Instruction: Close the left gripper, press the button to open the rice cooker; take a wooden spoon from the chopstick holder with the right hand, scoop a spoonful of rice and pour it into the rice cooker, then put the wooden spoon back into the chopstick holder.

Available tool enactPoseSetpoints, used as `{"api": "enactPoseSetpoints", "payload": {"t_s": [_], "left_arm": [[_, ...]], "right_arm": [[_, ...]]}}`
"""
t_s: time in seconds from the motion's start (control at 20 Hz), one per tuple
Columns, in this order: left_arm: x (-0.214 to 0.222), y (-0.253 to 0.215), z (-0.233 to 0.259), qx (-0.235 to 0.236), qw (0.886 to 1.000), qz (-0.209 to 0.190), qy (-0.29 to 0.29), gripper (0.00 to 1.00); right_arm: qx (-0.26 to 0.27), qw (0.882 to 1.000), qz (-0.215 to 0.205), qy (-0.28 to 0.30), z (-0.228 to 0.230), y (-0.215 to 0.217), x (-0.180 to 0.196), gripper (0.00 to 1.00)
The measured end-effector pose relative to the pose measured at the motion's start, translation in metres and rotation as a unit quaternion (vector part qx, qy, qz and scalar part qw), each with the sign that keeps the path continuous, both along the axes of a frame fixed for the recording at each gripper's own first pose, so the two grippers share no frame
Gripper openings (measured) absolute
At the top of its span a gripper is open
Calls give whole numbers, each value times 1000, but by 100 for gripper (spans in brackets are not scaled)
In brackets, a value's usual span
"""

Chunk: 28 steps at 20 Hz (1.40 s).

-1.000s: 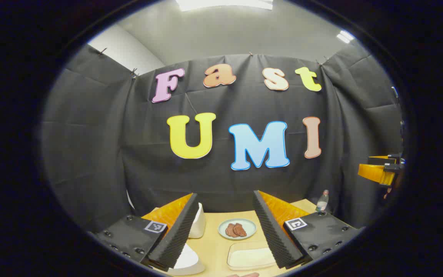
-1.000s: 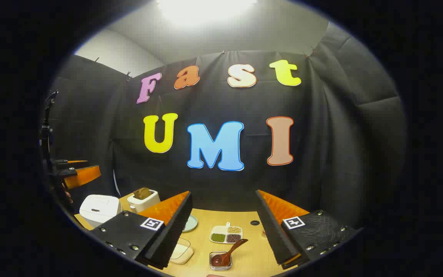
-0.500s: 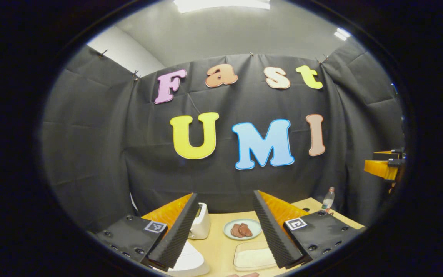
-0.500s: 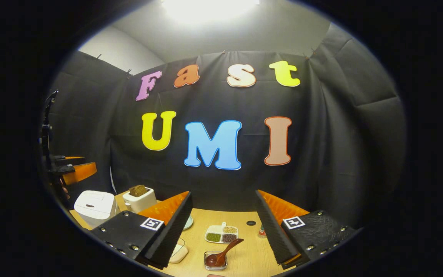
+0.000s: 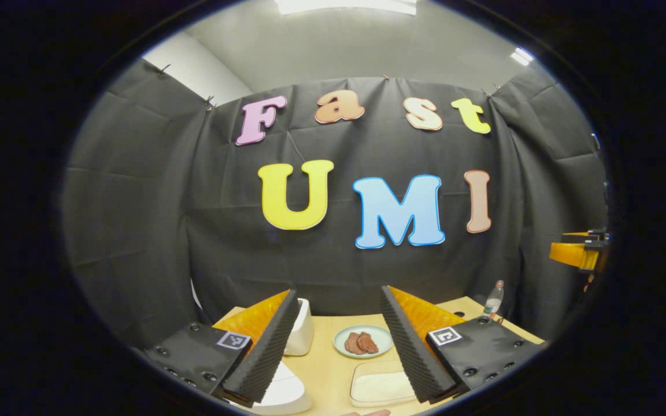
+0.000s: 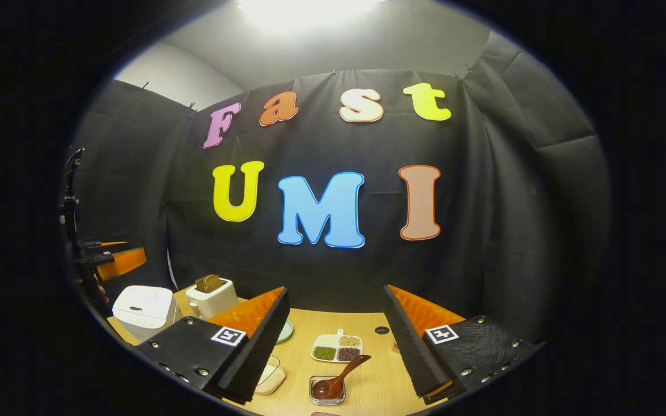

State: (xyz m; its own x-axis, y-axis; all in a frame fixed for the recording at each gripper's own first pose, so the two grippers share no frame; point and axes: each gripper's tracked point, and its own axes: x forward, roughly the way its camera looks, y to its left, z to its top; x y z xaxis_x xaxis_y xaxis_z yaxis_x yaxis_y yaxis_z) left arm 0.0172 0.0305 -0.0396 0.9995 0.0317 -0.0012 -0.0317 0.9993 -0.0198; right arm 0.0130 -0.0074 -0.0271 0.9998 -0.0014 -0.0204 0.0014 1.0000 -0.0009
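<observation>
The white rice cooker (image 6: 143,303) stands at the table's left end with its lid down; its rounded top (image 5: 287,394) lies just under my left gripper's left finger. A wooden spoon (image 6: 341,374) rests bowl-down in a small clear holder (image 6: 327,393) near the front edge, between my right gripper's fingers and below them. A clear box of white rice (image 5: 380,384) sits left of it. My left gripper (image 5: 337,297) is open and holds nothing. My right gripper (image 6: 336,293) is likewise open, held above the table. Each gripper shows far off in the other's view: the left (image 6: 114,261), the right (image 5: 577,254).
A white toaster (image 6: 211,294) with bread stands behind the cooker. A plate (image 5: 363,342) carries brown pieces. A divided dish of grains (image 6: 337,349) sits mid-table beside a small hole (image 6: 382,330). A bottle (image 5: 494,297) stands at the far right corner.
Both hands have drifted a little, so the table items sit slightly differently in each view. Both grippers stay open, and nothing on the table has moved.
</observation>
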Motion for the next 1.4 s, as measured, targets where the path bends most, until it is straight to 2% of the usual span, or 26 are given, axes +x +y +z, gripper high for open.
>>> {"api": "enactPoseSetpoints", "payload": {"t_s": [0.1, 0.15, 0.25, 0.35, 0.4, 0.55, 0.6, 0.85, 0.95, 1.0, 1.15, 1.25, 1.3, 1.4], "left_arm": [[-2, 7, 0, -3, 1000, 1, -4, 96], [-3, 11, -1, -3, 1000, 2, -6, 88], [-4, 20, -10, 0, 1000, 1, -8, 88], [-4, 33, -19, 3, 1000, 7, -7, 94], [-4, 40, -26, 1, 1000, 8, -4, 84], [-2, 60, -46, -11, 1000, 14, 7, 60], [0, 66, -55, -12, 1000, 14, 11, 62], [1, 96, -89, 7, 999, 31, 26, 38], [1, 108, -98, -1, 999, 36, 30, 13], [-4, 107, -100, -12, 999, 23, 33, 8], [-1, 117, -128, -26, 998, 14, 51, 7], [0, 130, -155, -17, 997, 24, 76, 11], [0, 135, -166, -11, 996, 30, 84, 7], [0, 148, -183, -6, 994, 46, 95, 7]], "right_arm": [[2, 1000, 1, -1, -3, 1, 1, 98], [1, 1000, 2, 0, -7, 3, 1, 97], [-4, 1000, 9, 3, -16, 8, 0, 98], [-5, 1000, 16, 4, -24, 11, 1, 97], [-2, 1000, 20, 5, -26, 13, 2, 97], [11, 999, 29, 10, -37, 16, 6, 97], [15, 999, 32, 14, -41, 17, 8, 97], [17, 999, 41, 28, -61, 17, 20, 97], [23, 998, 43, 31, -65, 17, 24, 97], [25, 998, 43, 31, -66, 16, 25, 97], [25, 998, 42, 34, -72, 15, 28, 97], [28, 998, 46, 39, -77, 15, 29, 97], [30, 998, 47, 42, -79, 15, 30, 97], [29, 997, 47, 44, -82, 13, 33, 97]]}}
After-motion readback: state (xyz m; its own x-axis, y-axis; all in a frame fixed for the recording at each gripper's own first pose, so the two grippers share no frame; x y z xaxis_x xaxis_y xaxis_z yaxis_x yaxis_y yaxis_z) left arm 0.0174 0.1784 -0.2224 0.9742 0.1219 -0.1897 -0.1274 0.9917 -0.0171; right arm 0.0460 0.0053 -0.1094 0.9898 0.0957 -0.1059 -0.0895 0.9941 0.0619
